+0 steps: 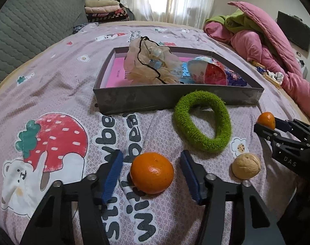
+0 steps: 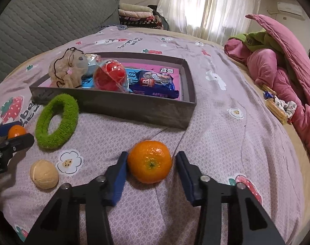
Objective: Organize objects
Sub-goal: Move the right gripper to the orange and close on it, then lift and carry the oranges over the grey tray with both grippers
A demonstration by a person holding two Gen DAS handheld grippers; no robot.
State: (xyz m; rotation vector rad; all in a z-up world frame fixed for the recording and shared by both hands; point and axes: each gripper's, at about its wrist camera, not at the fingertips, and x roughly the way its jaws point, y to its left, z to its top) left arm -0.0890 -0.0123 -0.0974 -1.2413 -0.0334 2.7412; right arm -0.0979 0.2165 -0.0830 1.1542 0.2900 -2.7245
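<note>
Both grippers (image 1: 151, 170) (image 2: 151, 168) are black with silver screws and blue-padded jaws.

Bed sheet (image 2: 216, 126): grey box (image 2: 134, 108), green ring (image 2: 57, 120), walnut (image 2: 44, 174), two tangerines (image 2: 149, 162) (image 1: 152, 173).

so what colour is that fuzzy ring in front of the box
Bright green; the fuzzy ring shows best in the left wrist view.

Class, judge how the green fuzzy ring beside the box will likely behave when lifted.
The green fuzzy ring looks plush, so probably light and squashy. Its oval sag suggests it will flop, not hold shape. Lying flat on the bedsheet, it seems unlikely to roll.
</note>
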